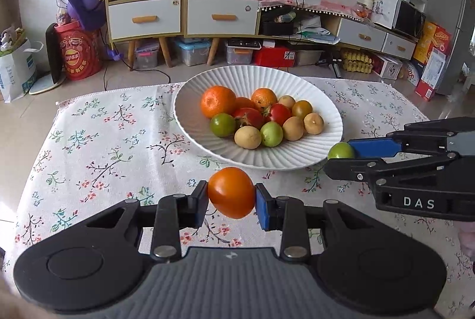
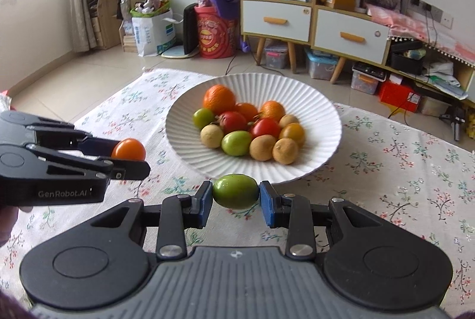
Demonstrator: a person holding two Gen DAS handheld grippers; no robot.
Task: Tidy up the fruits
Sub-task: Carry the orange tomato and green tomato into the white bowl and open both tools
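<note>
A white ribbed plate (image 1: 297,81) (image 2: 311,99) on the flowered tablecloth holds several fruits: oranges, red tomatoes, green and tan fruits. My left gripper (image 1: 231,201) (image 2: 130,154) is shut on an orange tomato (image 1: 231,191) (image 2: 128,149), held above the cloth just in front of the plate's near rim, to the left. My right gripper (image 2: 236,198) (image 1: 341,155) is shut on a green fruit (image 2: 235,190) (image 1: 341,150), held at the plate's near right rim.
The flowered tablecloth (image 1: 104,140) covers the table. Beyond the table stand a cabinet with drawers (image 1: 181,13), a red bucket (image 1: 78,54), storage boxes on the floor and a low shelf (image 1: 371,36) along the wall.
</note>
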